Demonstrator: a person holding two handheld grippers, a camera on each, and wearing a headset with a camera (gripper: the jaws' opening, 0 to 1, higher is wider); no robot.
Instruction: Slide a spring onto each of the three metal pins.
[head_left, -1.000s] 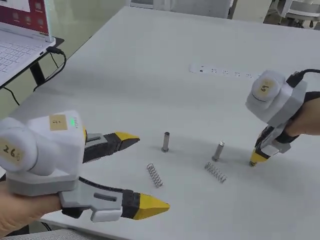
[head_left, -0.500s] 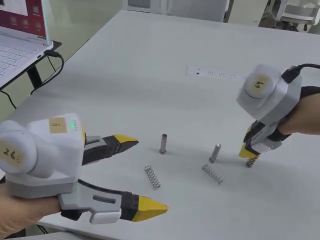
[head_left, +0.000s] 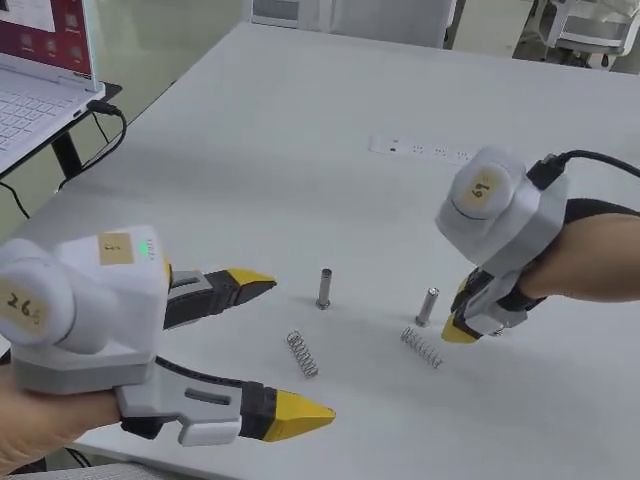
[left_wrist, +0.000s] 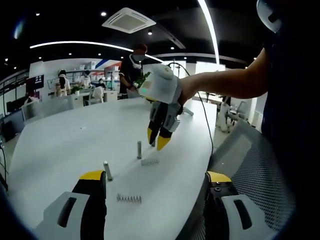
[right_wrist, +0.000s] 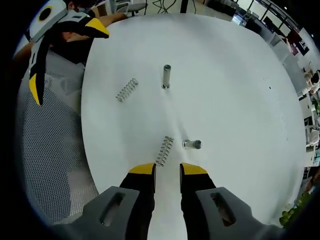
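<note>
Shiny metal pins (head_left: 325, 288) and wire springs (head_left: 302, 354) on matt white table (head_left: 300, 150)

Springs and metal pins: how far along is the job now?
Done: nothing that I can see. Both upright silver metal pins, the left pin and the right pin, are bare. In hand: the open, empty right gripper hovers at the coiled wire spring beside the right pin. Left: that spring and the second coiled spring lying loose near the open left gripper; the third pairing I cannot judge.
</note>
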